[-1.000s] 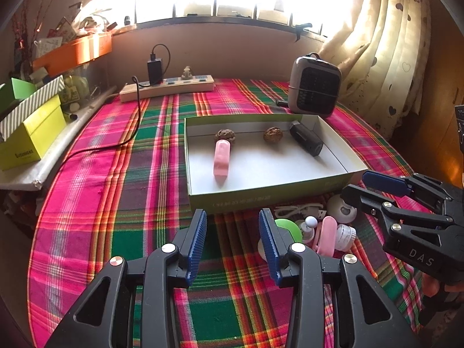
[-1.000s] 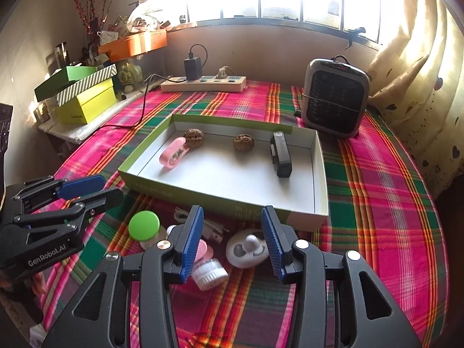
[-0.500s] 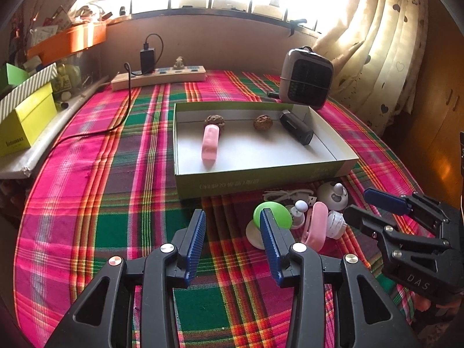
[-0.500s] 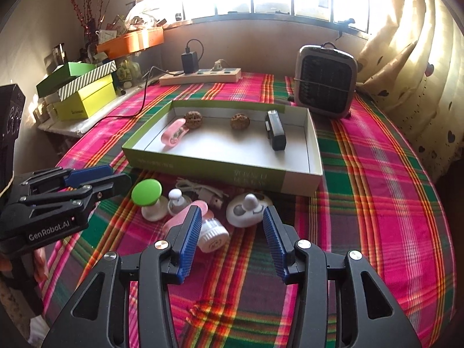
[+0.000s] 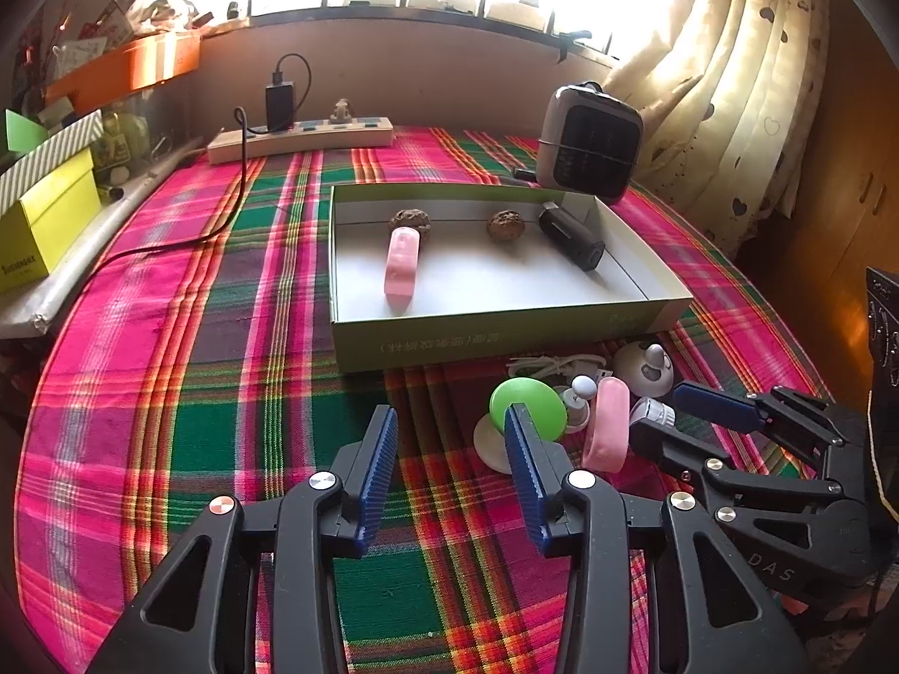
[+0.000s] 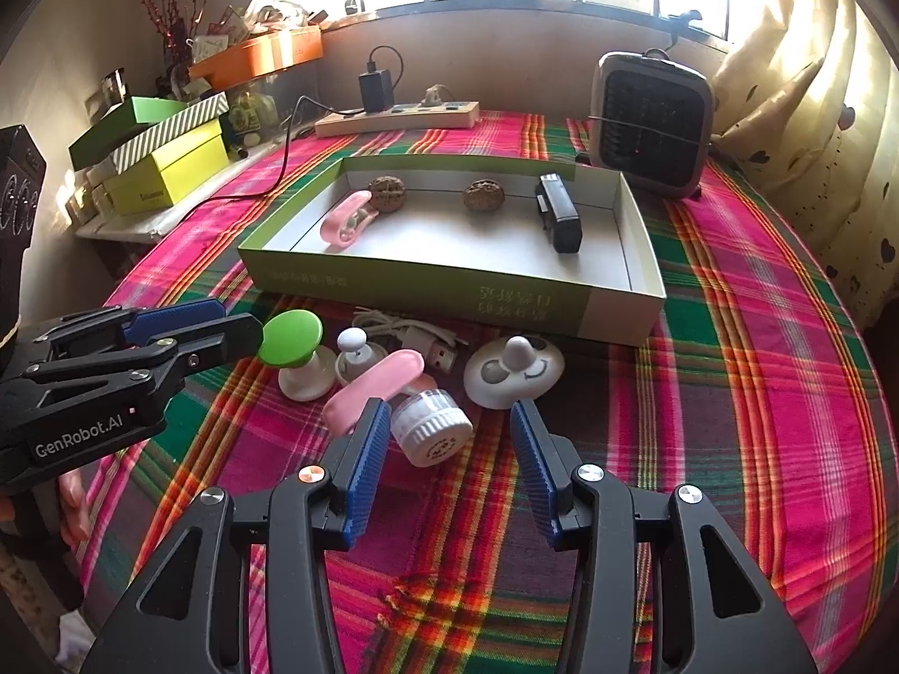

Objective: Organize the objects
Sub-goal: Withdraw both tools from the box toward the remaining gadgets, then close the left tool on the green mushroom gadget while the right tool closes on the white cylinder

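I am holding both grippers low over the plaid bench (image 6: 758, 348), the left gripper (image 5: 449, 472) and the right gripper (image 6: 446, 460) each with fingers apart and gripping nothing. The green-capped piece (image 6: 291, 338), pink clip (image 6: 373, 387) and white jar (image 6: 431, 427) are lying just in front of the green tray (image 6: 449, 286), which is holding another pink clip (image 6: 345, 219), two walnuts and a black block.

Background items. A pink, green and red plaid tablecloth (image 6: 758, 337) covers the table. At its far edge lies a beige power strip (image 6: 396, 115) carrying a black plug-in charger (image 6: 375, 88), whose black cable (image 5: 233, 208) trails across the cloth. A grey boxy fan heater with a dark grille (image 6: 652, 123) stands at the far right. Stacked yellow-green cardboard boxes (image 6: 166, 165) occupy a side ledge; cream heart-patterned curtains (image 5: 730, 84) hang rightward.
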A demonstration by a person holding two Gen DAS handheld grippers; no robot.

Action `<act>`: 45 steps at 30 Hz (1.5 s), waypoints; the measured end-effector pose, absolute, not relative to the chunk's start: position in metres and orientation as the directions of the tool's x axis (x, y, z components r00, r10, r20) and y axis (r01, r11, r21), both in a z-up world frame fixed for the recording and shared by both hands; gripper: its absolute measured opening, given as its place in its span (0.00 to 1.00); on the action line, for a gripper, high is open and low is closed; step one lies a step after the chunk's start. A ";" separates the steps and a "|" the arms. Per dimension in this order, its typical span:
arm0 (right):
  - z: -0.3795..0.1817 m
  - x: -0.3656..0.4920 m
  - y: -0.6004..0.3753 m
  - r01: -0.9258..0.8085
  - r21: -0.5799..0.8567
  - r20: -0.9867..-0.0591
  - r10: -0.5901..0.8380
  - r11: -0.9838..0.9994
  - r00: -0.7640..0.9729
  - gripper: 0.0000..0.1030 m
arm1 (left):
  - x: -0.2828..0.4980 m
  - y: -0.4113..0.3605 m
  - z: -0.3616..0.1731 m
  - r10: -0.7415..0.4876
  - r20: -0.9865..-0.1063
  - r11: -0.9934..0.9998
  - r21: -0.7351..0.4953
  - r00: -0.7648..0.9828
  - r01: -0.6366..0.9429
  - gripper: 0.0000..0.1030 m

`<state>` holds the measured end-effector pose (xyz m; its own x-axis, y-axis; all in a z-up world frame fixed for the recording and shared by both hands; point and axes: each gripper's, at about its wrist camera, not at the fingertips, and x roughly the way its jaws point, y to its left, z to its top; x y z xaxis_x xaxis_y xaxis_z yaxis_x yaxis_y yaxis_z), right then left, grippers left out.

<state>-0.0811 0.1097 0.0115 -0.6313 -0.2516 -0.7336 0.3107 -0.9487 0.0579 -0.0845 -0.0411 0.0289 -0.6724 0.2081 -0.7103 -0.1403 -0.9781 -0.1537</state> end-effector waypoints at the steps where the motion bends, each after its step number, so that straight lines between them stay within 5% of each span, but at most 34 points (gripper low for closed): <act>1: 0.011 -0.082 0.109 0.311 0.058 -0.736 -0.251 -0.949 -0.629 0.45 | -0.085 -0.041 0.029 0.209 -0.711 -0.978 -0.154 -0.672 -0.141 0.37; 26: 0.004 -0.092 0.118 0.276 0.104 -0.761 -0.255 -0.955 -0.596 0.45 | -0.094 -0.023 0.028 0.268 -0.712 -0.963 -0.177 -0.649 -0.204 0.42; 34: 0.004 -0.092 0.120 0.279 0.107 -0.762 -0.259 -0.954 -0.594 0.32 | -0.096 -0.018 0.028 0.259 -0.717 -0.965 -0.160 -0.647 -0.209 0.43; 45: 0.007 -0.088 0.124 0.286 0.098 -0.752 -0.259 -0.953 -0.607 0.32 | -0.102 -0.012 0.023 0.235 -0.736 -0.971 -0.141 -0.635 -0.196 0.43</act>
